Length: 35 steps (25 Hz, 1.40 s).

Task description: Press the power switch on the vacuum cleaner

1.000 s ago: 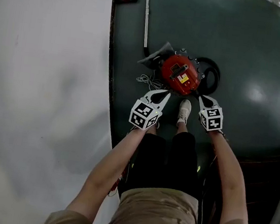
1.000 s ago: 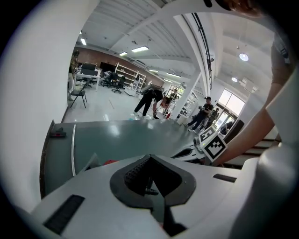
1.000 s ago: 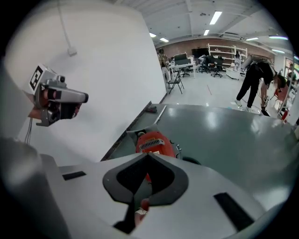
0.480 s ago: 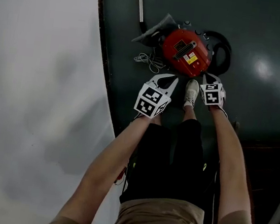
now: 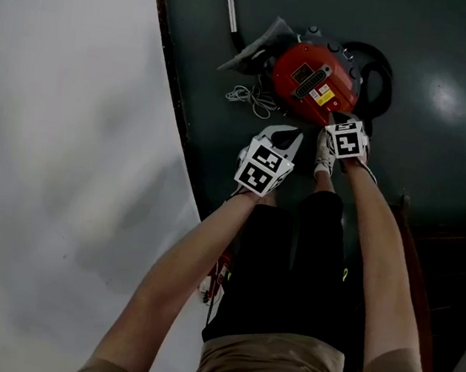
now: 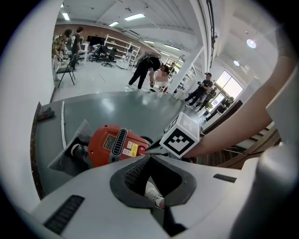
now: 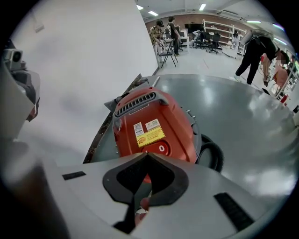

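Red plastic marks the vacuum cleaner point(image 5: 315, 81), standing on the dark green floor point(image 5: 440, 166) with a black hose point(image 5: 382, 73) curled at its right, a grey nozzle point(image 5: 256, 46) and metal tube point(image 5: 228, 6) at its upper left, a loose white cord point(image 5: 246, 99) beside it, and the person's shoe point(image 5: 325, 150) just below it. Since a second ago both tools have dropped toward the machine: the right gripper point(image 5: 334, 118), jaws pressed together and empty, now reaches its near edge, while the left gripper point(image 5: 296, 133), likewise closed on nothing, stops just short beside the shoe. Only the right gripper view shows the power switch point(image 7: 158, 149), a red rocker under a yellow label point(image 7: 150, 137), directly ahead of the closed tips.
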Tool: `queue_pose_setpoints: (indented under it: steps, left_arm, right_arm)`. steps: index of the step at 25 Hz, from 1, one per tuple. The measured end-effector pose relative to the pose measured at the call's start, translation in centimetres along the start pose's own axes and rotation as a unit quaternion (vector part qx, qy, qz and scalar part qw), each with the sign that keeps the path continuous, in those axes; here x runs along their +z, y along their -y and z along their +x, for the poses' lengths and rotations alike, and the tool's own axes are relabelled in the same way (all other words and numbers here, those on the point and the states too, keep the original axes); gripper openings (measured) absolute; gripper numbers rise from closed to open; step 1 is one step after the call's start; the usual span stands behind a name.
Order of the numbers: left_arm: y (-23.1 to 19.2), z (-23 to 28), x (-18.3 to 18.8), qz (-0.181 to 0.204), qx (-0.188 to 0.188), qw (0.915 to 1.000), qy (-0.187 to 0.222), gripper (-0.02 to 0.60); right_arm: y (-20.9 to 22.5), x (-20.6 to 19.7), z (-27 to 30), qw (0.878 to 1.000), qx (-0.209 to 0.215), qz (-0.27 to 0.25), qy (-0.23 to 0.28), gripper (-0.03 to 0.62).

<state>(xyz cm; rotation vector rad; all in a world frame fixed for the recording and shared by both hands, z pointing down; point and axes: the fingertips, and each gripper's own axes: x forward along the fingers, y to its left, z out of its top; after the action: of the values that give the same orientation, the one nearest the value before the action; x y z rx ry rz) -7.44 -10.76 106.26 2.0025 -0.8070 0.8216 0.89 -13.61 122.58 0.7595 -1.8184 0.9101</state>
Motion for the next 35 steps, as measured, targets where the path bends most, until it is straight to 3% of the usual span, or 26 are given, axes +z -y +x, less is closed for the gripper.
queue_pose_setpoints:
  steps: [10, 15, 18, 21, 24, 29, 32, 35]
  left_arm:
    - [-0.7, 1.3, 1.0, 0.01, -0.025, 0.9996, 0.006, 0.005]
    - [-2.2, 1.3, 1.1, 0.013, -0.009, 0.9998, 0.012, 0.005]
    - [-2.7, 0.3, 1.4, 0.016, 0.005, 0.9996, 0.021, 0.005]
    - [-1.7, -1.6, 3.0, 0.019, 0.007, 0.9989, 0.043, 0.005]
    - [-1.0, -4.7, 5.0, 0.013, 0.011, 0.9977, 0.066, 0.005]
    - [2.6, -12.0, 10.0, -0.003, 0.019, 0.9919, 0.126, 0.005]
    - [6.9, -16.7, 12.5, 0.013, 0.013, 0.9879, 0.154, 0.005]
    - [10.2, -20.4, 16.6, 0.047, 0.007, 0.9797, 0.195, 0.005]
  right_arm:
    - [0.3, -0.7, 1.9, 0.998, -0.001, 0.063, -0.018, 0.011]
    - [-0.7, -0.3, 2.1, 0.996, -0.073, -0.039, -0.046, 0.011]
    - [-0.6, -0.2, 1.4, 0.994, -0.073, 0.022, -0.074, 0.011]
    - [-1.4, 2.8, -2.7, 0.997, -0.011, 0.082, -0.002, 0.011]
    - [-3.2, 5.4, -8.5, 0.996, 0.038, 0.056, 0.058, 0.011]
    - [-4.7, 6.5, -20.3, 0.993, 0.065, 0.014, 0.093, 0.011]
    - [-6.8, 7.7, -28.1, 0.989, 0.084, -0.001, 0.126, 0.011]
    - [-7.8, 11.9, -34.8, 0.978, 0.096, -0.014, 0.185, 0.011]
